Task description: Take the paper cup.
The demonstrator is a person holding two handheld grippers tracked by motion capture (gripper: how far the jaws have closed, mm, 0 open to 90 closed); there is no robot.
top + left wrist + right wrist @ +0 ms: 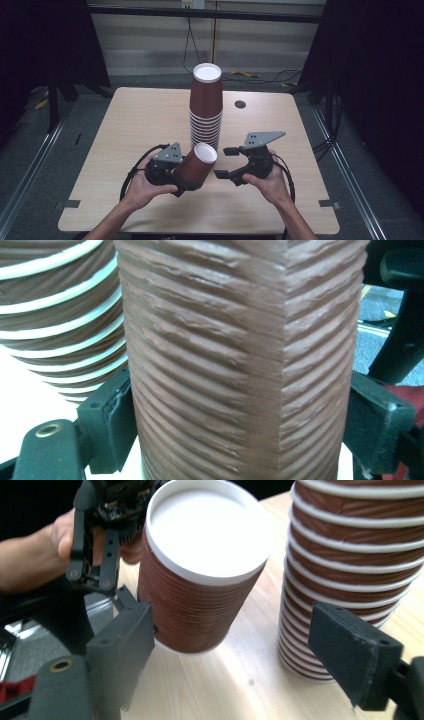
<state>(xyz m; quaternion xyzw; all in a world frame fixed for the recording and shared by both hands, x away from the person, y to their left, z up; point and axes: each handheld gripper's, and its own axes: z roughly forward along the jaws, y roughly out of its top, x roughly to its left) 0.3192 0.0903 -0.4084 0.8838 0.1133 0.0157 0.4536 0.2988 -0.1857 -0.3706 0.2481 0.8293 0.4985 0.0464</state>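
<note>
Left tool [186, 184] is clenched on a single brown ribbed paper cup [198, 166], pads pressed against both sides of the cup wall; the left gripper view shows the wall creased between them. The cup is lifted off the table [125, 130] and tilted, white bottom end facing up and toward the right tool. It sits just in front of the tall stack of upside-down brown cups [206, 107] standing mid-table; can't tell if cup and stack touch. Right tool [224, 162] is released, jaws spread wide, nothing between the pads, just right of the held cup and near the stack's base. In the right gripper view its left jaw is close beside the cup's lower side; contact unclear. Both hands hover low over the near table edge.
</note>
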